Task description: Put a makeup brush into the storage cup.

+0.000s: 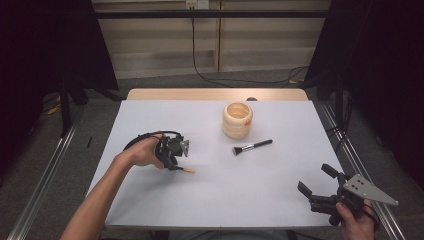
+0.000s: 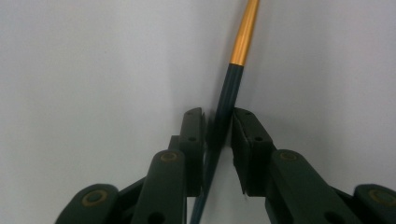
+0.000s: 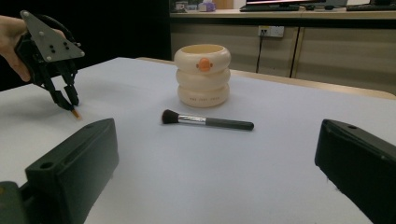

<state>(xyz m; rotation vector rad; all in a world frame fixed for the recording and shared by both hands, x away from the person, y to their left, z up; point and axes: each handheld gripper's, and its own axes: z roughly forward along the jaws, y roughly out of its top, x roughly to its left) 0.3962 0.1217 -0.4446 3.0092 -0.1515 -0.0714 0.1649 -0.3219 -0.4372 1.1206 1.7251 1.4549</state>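
Note:
A thin stick (image 1: 189,170) with a dark handle and an orange-gold end (image 2: 243,37) lies on the white table (image 1: 150,115) at the left. My left gripper (image 1: 175,167) points down at it, and the pads (image 2: 218,116) close on the dark handle. In the right gripper view the left gripper (image 3: 67,100) tips touch the table with the orange end (image 3: 76,113) poking out beside them. My right gripper (image 1: 316,179) stands open near the front right corner, nothing between its jaws (image 3: 215,140).
A cream ribbed pot (image 1: 237,120) with an orange dot (image 3: 203,77) stands at the back middle. A black makeup brush (image 1: 252,146) with a silver collar (image 3: 208,122) lies in front of it. The table's right edge runs close to the right hand.

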